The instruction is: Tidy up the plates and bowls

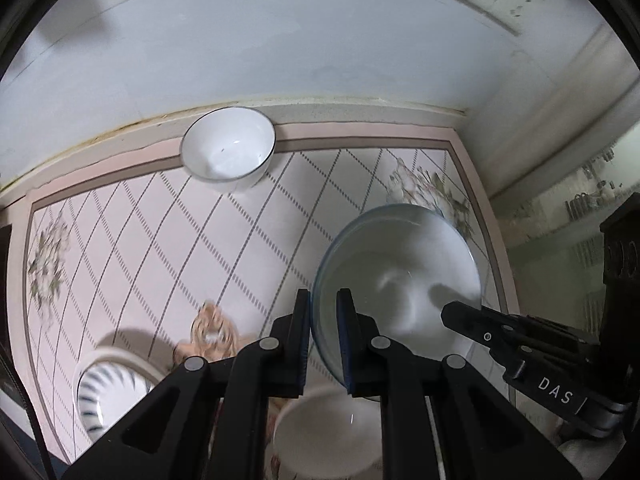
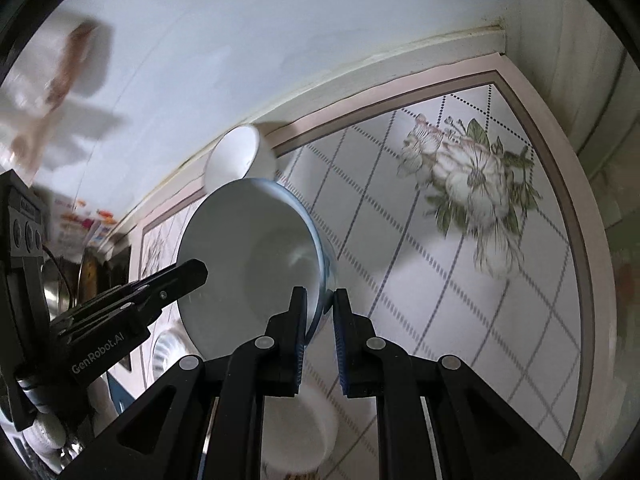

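Both grippers pinch opposite sides of a blue-rimmed plate's [image 1: 400,276] edge: the left gripper [image 1: 323,344] and the right gripper [image 2: 319,340] hold it tilted above a flower-patterned tablecloth [image 2: 460,240]. A white bowl [image 1: 229,145] sits by the wall, with a striped dish [image 1: 108,392] and another white bowl [image 1: 328,436] below.

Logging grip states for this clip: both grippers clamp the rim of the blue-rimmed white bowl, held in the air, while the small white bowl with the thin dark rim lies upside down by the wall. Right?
Nearly. The small white bowl with the thin dark rim is not upside down: the left wrist view shows it upright, with its open white inside visible, by the wall. The rest holds: the left gripper and right gripper both clamp the rim of the blue-rimmed white bowl.
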Tool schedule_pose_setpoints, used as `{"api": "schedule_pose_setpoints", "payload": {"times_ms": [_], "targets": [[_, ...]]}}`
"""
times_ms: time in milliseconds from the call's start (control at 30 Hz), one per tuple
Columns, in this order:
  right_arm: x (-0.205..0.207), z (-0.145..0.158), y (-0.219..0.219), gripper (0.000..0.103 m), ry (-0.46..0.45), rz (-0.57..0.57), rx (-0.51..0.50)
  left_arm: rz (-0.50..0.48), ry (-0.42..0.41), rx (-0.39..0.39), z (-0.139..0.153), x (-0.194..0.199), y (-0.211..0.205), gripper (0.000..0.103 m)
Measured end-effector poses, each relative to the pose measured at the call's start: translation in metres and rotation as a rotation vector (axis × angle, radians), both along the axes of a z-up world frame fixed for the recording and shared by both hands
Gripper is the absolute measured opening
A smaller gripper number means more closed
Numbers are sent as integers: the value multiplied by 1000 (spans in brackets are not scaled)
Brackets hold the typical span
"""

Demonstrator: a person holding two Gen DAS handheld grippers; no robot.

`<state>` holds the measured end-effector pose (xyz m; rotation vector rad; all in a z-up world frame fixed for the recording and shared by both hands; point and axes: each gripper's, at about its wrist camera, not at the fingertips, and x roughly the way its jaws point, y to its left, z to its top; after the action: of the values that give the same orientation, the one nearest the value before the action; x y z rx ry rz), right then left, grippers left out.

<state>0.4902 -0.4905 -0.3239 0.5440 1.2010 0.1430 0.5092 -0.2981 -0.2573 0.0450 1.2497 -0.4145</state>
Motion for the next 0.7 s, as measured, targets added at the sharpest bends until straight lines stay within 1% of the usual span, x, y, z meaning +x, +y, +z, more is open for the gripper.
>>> {"api": "schedule_pose_setpoints", "payload": {"times_ms": [133,267,400,533,700], "targets": [[-34,15,17,15,-1,30,-10,-5,1,-12,8,-32,22,11],[-62,18,34,15,6,50,-18,-8,24,-20,6,-56,39,11],[-88,4,47,15,38,63,-10,-9,65,-12,-11,-75,50,11],[-99,-17,55,15,79,72,-8,-7,100,5,-30,-85,56,11],[-107,-40,61,15,118,78,-8,-13,119,34,-47,-89,54,11]]}}
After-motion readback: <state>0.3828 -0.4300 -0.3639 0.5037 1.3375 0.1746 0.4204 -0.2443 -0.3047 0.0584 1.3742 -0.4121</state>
